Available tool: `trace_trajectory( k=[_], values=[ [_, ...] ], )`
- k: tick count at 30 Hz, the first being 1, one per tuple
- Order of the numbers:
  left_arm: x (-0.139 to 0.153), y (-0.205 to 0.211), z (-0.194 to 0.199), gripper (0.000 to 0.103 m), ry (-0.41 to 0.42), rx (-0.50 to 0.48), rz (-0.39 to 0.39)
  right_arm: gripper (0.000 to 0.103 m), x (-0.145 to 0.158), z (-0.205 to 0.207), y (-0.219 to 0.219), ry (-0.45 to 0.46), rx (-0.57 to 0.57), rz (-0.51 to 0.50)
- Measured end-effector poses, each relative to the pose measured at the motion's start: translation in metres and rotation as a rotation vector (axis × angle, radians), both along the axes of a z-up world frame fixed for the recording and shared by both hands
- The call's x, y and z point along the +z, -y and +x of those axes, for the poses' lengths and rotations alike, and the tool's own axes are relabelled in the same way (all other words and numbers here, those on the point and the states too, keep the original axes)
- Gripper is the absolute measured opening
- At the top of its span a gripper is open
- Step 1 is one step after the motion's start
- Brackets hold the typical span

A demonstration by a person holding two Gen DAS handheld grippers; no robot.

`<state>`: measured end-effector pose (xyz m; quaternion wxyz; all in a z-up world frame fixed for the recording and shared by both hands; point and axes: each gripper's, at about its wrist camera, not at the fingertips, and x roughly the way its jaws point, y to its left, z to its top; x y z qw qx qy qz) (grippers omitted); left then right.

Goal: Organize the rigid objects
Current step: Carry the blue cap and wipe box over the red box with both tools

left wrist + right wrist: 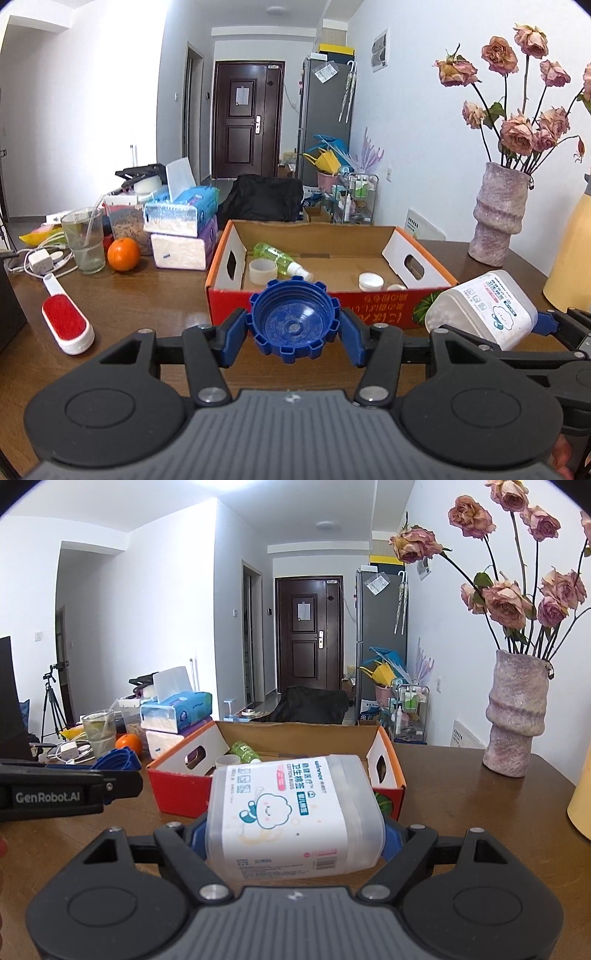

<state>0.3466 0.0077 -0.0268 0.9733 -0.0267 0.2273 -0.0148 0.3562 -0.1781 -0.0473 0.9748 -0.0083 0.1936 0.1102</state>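
My left gripper (293, 328) is shut on a blue ribbed cap (293, 317), its hollow side facing the camera, held just before the near wall of the orange cardboard box (314, 306). My right gripper (293, 834) is shut on a clear plastic cotton-bud box (291, 816) with a white cloud label; in the left wrist view that cotton-bud box (480, 308) hangs at the right, level with the cardboard box (177, 764). Inside lie a green spray bottle (280, 258), a tape roll (263, 271) and a white lid (371, 282).
A red lint brush (66, 323) lies left on the brown table (147, 295). An orange (123, 254), a glass (84, 245) and tissue packs (184, 229) stand behind it. A pink vase (498, 214) of dried roses and a yellow jug (570, 258) stand at the right.
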Motion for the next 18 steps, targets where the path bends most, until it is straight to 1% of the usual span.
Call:
trace_trajectory(
  k=[8,18],
  values=[
    [0.010,0.005,0.020,0.055,0.005,0.016,0.014,0.083,0.010,0.020,0.001,0.006,-0.012,0.002],
    [0.017,0.007,0.058,0.055,-0.024,0.046,0.019,0.083,0.017,0.054,-0.002,-0.003,-0.021,-0.003]
  ],
)
